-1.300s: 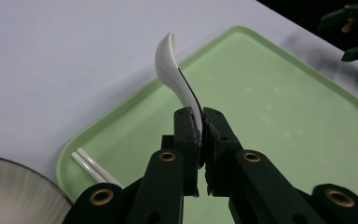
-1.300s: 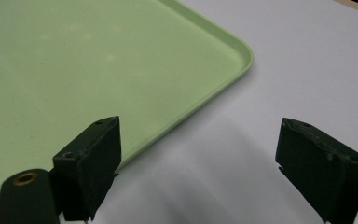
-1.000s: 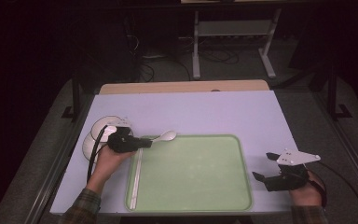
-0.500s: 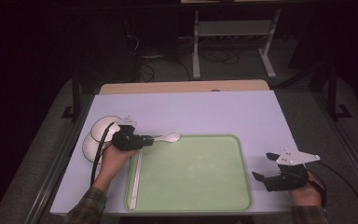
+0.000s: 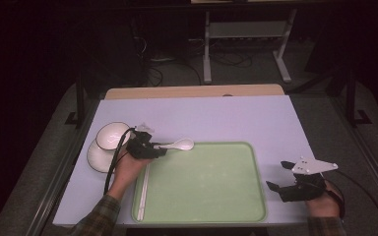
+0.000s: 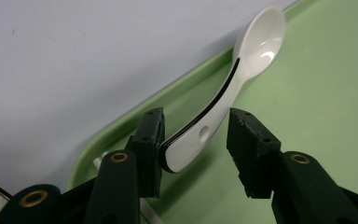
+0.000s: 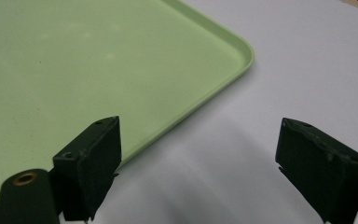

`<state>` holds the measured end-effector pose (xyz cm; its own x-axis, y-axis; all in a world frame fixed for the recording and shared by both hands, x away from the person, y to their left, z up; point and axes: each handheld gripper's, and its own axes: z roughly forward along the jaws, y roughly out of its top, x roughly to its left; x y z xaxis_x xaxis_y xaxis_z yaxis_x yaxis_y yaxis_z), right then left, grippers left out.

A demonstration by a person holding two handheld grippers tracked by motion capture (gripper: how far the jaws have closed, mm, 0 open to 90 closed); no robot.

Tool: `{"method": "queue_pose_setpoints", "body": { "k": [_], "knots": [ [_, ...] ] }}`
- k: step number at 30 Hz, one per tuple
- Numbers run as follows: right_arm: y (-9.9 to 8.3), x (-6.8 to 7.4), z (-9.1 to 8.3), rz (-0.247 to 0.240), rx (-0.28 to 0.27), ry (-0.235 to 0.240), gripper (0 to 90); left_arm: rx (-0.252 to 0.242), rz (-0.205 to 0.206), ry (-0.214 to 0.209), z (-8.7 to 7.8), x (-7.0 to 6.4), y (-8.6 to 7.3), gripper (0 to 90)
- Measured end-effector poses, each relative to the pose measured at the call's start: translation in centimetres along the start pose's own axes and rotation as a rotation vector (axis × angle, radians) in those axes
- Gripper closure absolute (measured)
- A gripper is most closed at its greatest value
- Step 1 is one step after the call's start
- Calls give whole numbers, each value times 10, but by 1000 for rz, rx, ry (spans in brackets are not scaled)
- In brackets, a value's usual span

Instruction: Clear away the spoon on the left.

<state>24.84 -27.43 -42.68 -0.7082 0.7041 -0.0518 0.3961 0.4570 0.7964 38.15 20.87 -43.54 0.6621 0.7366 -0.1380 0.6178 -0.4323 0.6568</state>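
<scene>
Both tongs stand apart: left gripper straddles the white ceramic spoon's handle (one pad touching); right gripper empty.

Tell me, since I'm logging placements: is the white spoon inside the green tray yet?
Partly. The spoon lies across the tray's rim, bowl end over the edge, handle between the left gripper's fingers.

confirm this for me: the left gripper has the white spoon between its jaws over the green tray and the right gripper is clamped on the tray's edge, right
Not quite. The left gripper does have the white spoon over the green tray, but the right gripper is open beside the tray's edge, touching nothing, as the right gripper view shows.
</scene>
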Motion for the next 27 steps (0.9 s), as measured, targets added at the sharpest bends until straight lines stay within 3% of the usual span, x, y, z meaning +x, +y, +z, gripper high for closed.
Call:
{"method": "queue_pose_setpoints", "body": {
  "k": [10, 19, 22, 27],
  "knots": [
    [0, 0, 0, -5, -4, 3, 133, -3, 5, 21, 1, 0, 0, 506],
    [0, 0, 0, -4, -6, 4, 133, -64, 6, 9, -9, -2, 2, 455],
    [1, 0, 0, -6, -5, 5, 133, -85, 24, -10, -11, -5, 4, 526],
    [1, 1, 1, -4, -5, 6, 133, -85, 55, -33, -8, -10, 9, 733]
  ]
}}
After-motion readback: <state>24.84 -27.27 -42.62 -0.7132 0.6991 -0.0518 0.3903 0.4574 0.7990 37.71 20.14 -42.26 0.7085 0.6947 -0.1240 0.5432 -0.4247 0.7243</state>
